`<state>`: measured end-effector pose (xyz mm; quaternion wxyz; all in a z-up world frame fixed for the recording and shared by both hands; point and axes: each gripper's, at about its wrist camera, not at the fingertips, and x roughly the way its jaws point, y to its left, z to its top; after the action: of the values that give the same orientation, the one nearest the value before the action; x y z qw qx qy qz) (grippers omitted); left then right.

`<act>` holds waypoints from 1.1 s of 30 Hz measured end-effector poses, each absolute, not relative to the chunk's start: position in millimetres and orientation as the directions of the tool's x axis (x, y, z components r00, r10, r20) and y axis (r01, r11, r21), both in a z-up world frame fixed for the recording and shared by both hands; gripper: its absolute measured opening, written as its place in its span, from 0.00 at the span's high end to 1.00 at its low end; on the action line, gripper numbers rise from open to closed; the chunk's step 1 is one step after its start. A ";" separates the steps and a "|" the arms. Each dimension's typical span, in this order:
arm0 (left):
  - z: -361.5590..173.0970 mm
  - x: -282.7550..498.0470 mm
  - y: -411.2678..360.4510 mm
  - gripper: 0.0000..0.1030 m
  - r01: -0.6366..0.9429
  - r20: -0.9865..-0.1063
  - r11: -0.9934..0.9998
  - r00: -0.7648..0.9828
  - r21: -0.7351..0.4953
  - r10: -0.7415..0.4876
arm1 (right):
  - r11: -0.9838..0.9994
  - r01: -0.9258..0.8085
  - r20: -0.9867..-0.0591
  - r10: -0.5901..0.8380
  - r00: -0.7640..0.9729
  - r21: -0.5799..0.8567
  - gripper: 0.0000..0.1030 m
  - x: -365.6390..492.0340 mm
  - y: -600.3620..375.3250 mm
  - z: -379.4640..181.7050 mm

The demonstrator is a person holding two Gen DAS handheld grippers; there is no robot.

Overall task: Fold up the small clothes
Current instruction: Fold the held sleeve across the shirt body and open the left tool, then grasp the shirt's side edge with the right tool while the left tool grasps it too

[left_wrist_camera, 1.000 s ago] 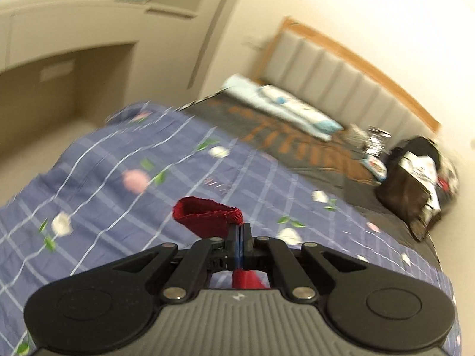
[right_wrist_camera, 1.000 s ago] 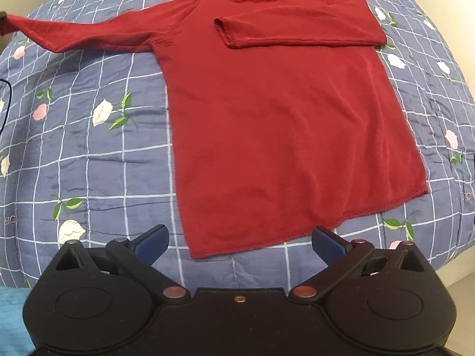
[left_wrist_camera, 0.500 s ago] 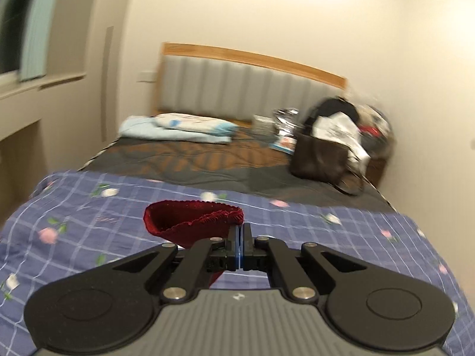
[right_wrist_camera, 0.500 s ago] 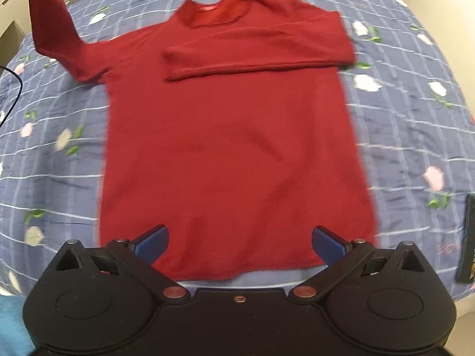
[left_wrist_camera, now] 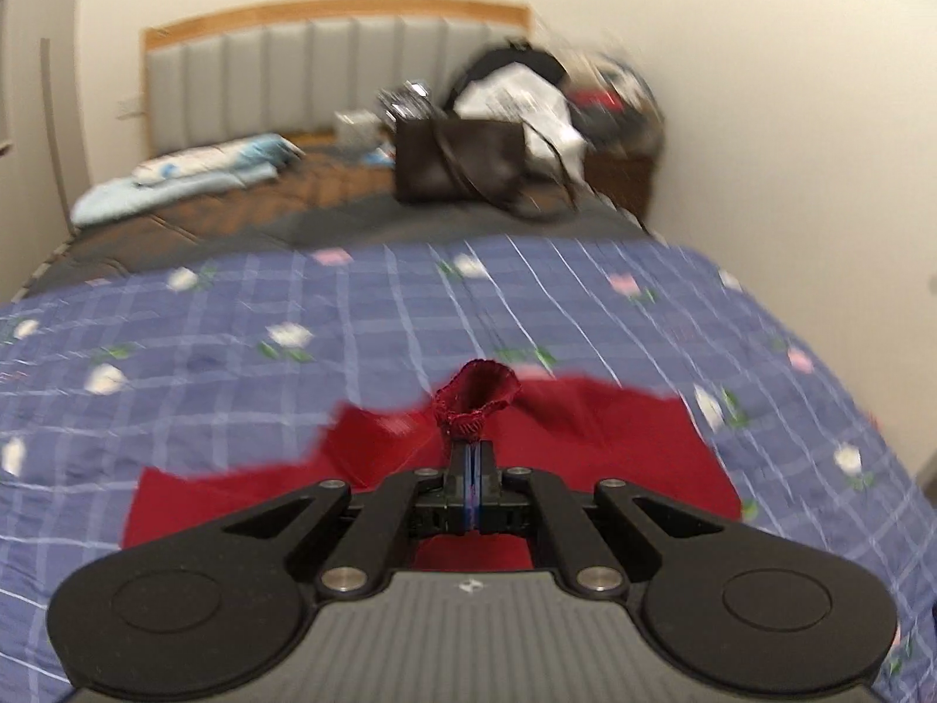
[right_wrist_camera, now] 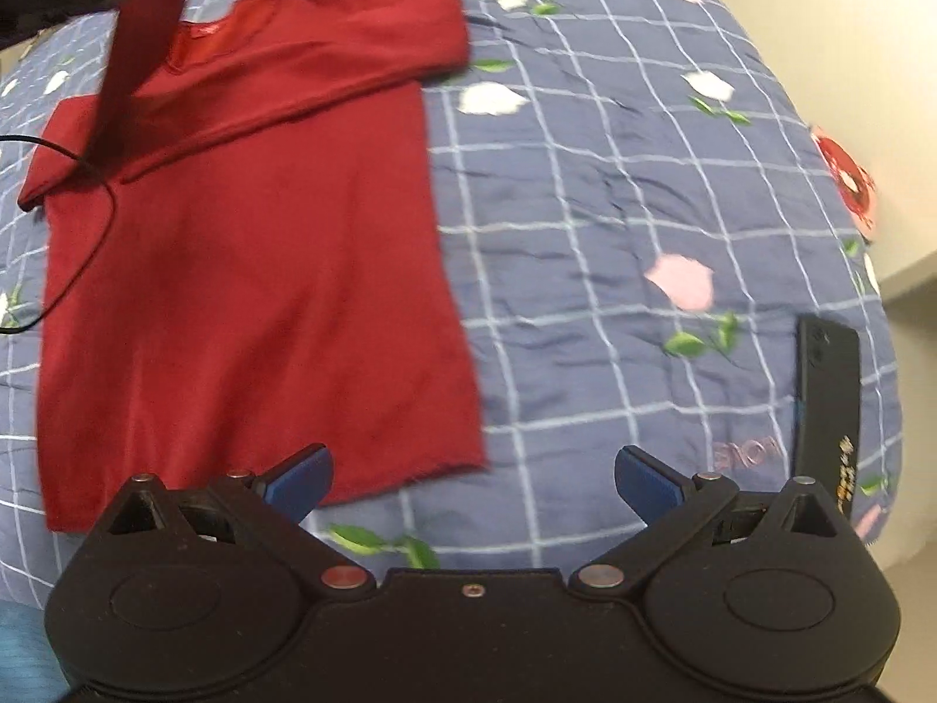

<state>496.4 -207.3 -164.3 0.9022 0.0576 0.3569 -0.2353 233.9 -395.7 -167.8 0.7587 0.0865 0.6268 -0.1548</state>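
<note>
While the red sweater [right_wrist_camera: 246,246] lies flat on the blue checked bedspread [right_wrist_camera: 615,205], its body spread out and one sleeve folded across the chest, the left gripper [left_wrist_camera: 472,460] holds the other sleeve [right_wrist_camera: 146,41] up off the bed. Its jaws are pressed together on the cuff [left_wrist_camera: 477,395], which bunches out in front of the fingertips as an open ring of knit. From the right wrist view that raised sleeve hangs slanting from the upper left corner down toward the sweater's shoulder. A thin black cable [right_wrist_camera: 70,246] trails across the left side of the sweater.

The right gripper [right_wrist_camera: 471,477] hovers above the near edge of the bed, its jaws wide apart and holding nothing; its left blue pad [right_wrist_camera: 298,477] sits over the sweater's hem, the right pad over bare bedspread. A dark phone [right_wrist_camera: 828,404] lies on the bedspread to the right, well apart from the sweater.

Beyond the bedspread, in the left wrist view, a brown bag [left_wrist_camera: 457,161] stands on the bed, a pale blue pillow [left_wrist_camera: 181,178] lies near the padded headboard [left_wrist_camera: 281,79], and blurred clutter is piled to the right.
</note>
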 end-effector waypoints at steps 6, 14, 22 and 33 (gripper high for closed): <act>-201.6 471.8 -236.8 1.00 0.503 -0.739 0.863 0.564 -0.045 -0.367 | 0.934 0.354 -0.983 -0.113 0.143 -0.055 0.01 220.9 -404.8 -175.2; -206.6 470.6 -234.7 0.85 0.494 -0.811 0.867 0.479 -0.068 -0.337 | 0.942 0.334 -0.984 -0.076 0.158 -0.019 0.01 225.4 -404.1 -179.6; -196.6 449.3 -199.1 0.29 0.373 -0.843 0.925 0.473 -0.072 -0.256 | 0.948 0.319 -0.981 -0.048 0.186 0.014 0.01 237.4 -407.3 -186.2; -235.7 379.9 -55.6 0.07 -0.018 -0.954 0.999 0.297 0.032 0.036 | 0.887 0.405 -0.964 0.137 0.228 0.222 0.17 247.7 -430.3 -219.6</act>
<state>379.9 -55.6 -235.7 0.8053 0.0073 0.5926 0.0167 247.7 -430.3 -219.6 0.7517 0.2206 0.6150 -0.0892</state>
